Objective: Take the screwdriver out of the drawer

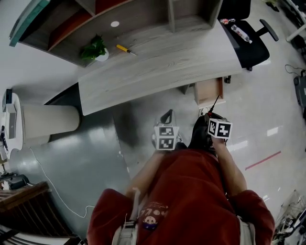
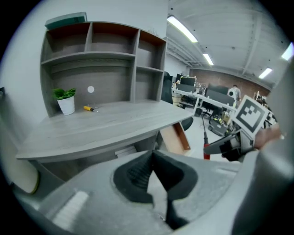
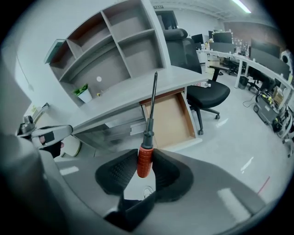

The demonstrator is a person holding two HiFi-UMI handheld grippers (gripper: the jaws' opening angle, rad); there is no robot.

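Note:
My right gripper [image 3: 145, 158] is shut on the red handle of a screwdriver [image 3: 148, 135], whose black shaft points up and away toward the desk. The wooden drawer [image 3: 167, 120] hangs open under the desk's right end, and I see nothing inside it. In the head view the right gripper [image 1: 204, 122] is held just in front of the drawer [image 1: 209, 91], and the screwdriver's thin shaft [image 1: 216, 102] rises from it. My left gripper [image 1: 166, 118] hangs beside it on the left. Its jaws [image 2: 152, 153] meet at the tips with nothing between them. The left gripper view also shows the screwdriver [image 2: 205, 135] at right.
A grey desk [image 1: 158, 67] with a shelf unit [image 1: 143, 14] carries a potted plant [image 1: 95, 49] and a small yellow tool [image 1: 125, 49]. A black office chair [image 1: 246, 36] stands to the right. A round cream base [image 1: 50, 122] sits on the floor at left.

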